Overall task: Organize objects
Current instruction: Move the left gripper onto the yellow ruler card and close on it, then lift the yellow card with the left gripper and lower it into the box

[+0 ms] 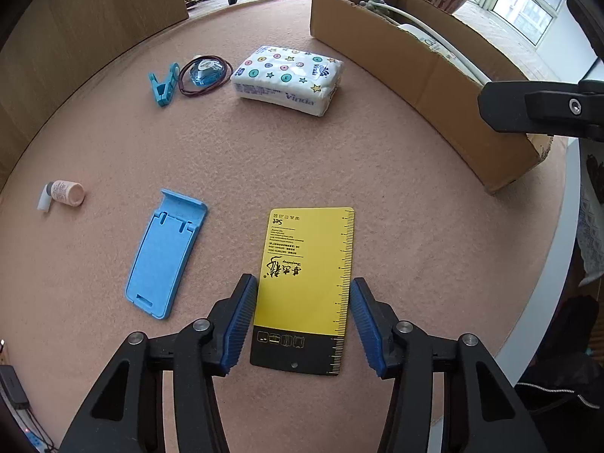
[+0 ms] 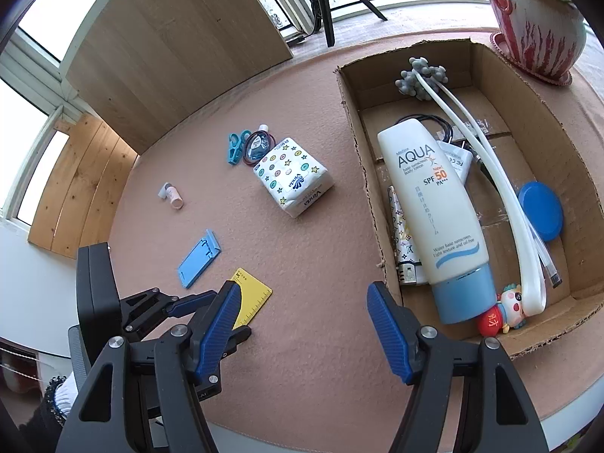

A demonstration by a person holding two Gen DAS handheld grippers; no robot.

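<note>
Pink felt tabletop (image 1: 415, 226) (windows behind); left gripper (image 1: 304, 324) unclenched around yellow card (image 1: 305, 264); right gripper (image 2: 302, 334) unclenched, empty.

The right claw's finger (image 2: 221, 321) hides part of the yellow card (image 2: 252, 296); its print is unreadable.

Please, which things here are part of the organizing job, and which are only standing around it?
Part of the job:
- yellow card, between the left gripper's fingers
- blue phone stand
- small bottle
- tissue pack
- blue clip
- cardboard box, already holding a sunscreen tube

Only standing around:
- plant pot
- tripod
- wooden boards
</note>
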